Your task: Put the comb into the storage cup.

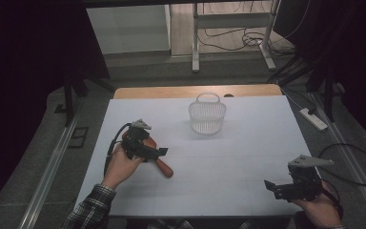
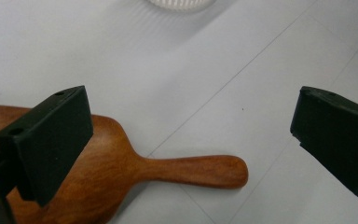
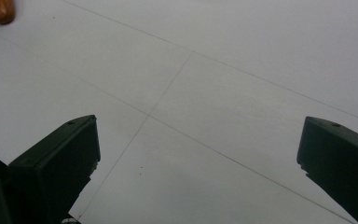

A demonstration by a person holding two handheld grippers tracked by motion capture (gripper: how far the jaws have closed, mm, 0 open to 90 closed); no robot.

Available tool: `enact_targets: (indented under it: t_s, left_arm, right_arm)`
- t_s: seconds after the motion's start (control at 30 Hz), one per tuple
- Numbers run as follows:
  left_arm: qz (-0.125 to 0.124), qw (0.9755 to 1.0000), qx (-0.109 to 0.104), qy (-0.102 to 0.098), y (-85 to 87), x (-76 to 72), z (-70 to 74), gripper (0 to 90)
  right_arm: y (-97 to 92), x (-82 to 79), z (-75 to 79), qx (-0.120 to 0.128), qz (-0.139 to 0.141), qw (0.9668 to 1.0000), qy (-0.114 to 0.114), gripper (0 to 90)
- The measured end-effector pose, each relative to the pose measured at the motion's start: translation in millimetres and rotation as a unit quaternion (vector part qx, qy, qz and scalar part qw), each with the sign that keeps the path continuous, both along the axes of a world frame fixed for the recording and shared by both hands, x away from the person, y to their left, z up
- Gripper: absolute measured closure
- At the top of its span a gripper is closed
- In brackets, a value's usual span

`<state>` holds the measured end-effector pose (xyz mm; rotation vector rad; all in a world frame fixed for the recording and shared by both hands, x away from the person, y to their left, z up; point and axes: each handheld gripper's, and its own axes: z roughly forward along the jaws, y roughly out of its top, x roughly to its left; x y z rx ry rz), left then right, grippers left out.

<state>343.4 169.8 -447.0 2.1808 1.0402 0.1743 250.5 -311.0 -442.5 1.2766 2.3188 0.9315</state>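
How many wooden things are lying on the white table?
1: a wooden paddle lies at the table's left part, under the open left tool. Its handle points toward the person's right. None appears hidden.

The wooden paddle (image 1: 161,164) is reddish-brown and glossy, with a broad flat blade narrowing to a short rounded handle. It lies flat on the white table (image 1: 228,157) at the left-centre of the high view, its handle pointing toward the lower right and its blade toward the upper left.
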Motion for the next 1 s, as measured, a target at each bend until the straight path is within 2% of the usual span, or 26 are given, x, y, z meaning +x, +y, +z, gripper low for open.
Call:
enact_targets:
  t_s: [0.37,0.57,0.63,0.67,0.7,0.77,0.8,1.0]
  left_arm:
    - [-0.013,0.9999,0.008,0.005,-15.1,12.2,1.1,0.1]
    - [-0.007,0.9994,0.034,0.004,-19.0,13.2,-2.6,5.2]
    - [-0.008,0.9994,0.034,0.003,-16.9,12.6,-3.1,13.8]
    - [-0.007,0.9994,0.034,0.002,-15.9,12.5,-3.4,25.5]
    - [-0.007,0.9995,0.032,0.005,-14.7,12.6,-3.8,25.5]
    - [-0.008,0.9995,0.029,0.01,-12.9,12.9,-5.2,40.4]
    - [-0.008,0.9995,0.028,0.012,-12.2,13.1,-6.1,40.4]
    - [-0.011,0.9996,0.015,0.021,-8.9,14.9,-12.7,62.1]
  right_arm:
    - [-0.1,0.2,-0.1,0.0,0.0,1.0,0.001,0.0]
    - [-0.2,0.1,-0.2,0.0,-0.001,1.0,0.001,0.0]
    - [-0.2,0.1,-0.2,-0.001,0.0,1.0,0.001,0.0]
    - [0.1,0.1,-0.3,-0.001,0.0,1.0,0.001,0.0]
    - [0.1,0.1,-0.3,-0.001,0.0,1.0,0.001,0.0]
    - [0.3,0.0,-0.3,-0.002,0.0,1.0,0.002,0.0]
    - [0.3,0.0,-0.3,-0.002,0.0,1.0,0.002,0.0]
    - [0.3,0.0,-0.3,-0.002,0.0,1.0,0.002,0.0]
